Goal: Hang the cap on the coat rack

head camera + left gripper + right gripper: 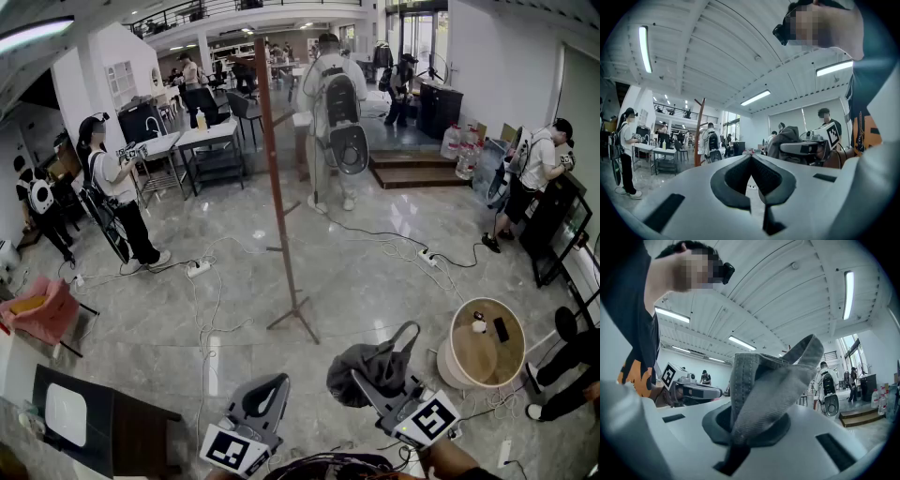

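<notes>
A grey cloth cap (764, 390) was pinched at its stitched edge between the dark, ribbed pads of the right gripper (367, 386), whose jaws were nearly together on the fabric. The soft crown slumped in folds and a flat strap arched up above it. The cap hung well apart from the coat rack (279, 187), nearer the camera and to the right of the rack's foot. The rack itself was a slim, reddish-brown wooden pole that leaned slightly in the wide lens, with short pegs branching off it and splayed legs at its base. The left gripper (751, 161) was held nearer the camera than the rack's base and a little to its left. Its pale, smooth plastic body tapered to black pads whose tips met, with nothing between them. Each tool carried a white cube with square black markers (431, 419). The floor (375, 272) around the rack was glossy, veined grey stone, and thin white cables (211, 281) looped across it to the left of the rack's legs. To the right of the rack's foot stood a round, drum-shaped table (459, 361) with a pale wooden top that bore two small objects. Beyond the rack stood a person in white (333, 122) with a hard-shelled pack, back turned to the camera.
</notes>
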{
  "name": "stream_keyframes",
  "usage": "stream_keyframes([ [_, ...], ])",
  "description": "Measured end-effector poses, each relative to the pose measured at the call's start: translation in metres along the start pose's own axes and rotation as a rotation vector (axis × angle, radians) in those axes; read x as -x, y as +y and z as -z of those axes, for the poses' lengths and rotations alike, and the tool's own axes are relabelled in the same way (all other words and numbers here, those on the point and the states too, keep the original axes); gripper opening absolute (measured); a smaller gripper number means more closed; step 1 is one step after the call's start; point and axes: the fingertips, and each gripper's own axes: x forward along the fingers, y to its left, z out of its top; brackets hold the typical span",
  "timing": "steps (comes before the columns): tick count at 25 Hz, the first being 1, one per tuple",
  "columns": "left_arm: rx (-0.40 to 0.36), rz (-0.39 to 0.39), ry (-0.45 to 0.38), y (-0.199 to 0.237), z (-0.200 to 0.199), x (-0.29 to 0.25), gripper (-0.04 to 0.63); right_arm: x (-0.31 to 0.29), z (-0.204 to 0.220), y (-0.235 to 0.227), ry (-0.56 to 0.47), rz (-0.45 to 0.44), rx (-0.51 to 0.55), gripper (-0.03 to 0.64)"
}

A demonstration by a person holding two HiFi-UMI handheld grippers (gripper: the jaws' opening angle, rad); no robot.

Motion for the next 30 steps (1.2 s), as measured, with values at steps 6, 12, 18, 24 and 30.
stream_keyframes([
  [6,0.005,-0.010,0.001,-0.003,-0.002,-0.006,0.023,0.002,0.000,-0.005,0.004,-0.010,0.004,0.032],
  [12,0.004,-0.020,0.024,-0.005,0.003,-0.009,0.023,0.003,-0.001,-0.010,0.004,-0.022,0.006,0.032],
  [18,0.006,-0.037,0.024,-0.004,0.000,-0.014,0.023,0.002,0.009,-0.015,0.061,-0.050,-0.038,0.032],
  [24,-0.006,-0.054,0.009,-0.016,-0.008,-0.022,0.023,0.015,0.007,-0.019,0.054,-0.075,-0.032,0.032],
  [30,-0.022,-0.082,-0.002,-0.037,-0.010,-0.034,0.023,0.035,0.003,-0.032,0.037,-0.113,-0.009,0.032],
])
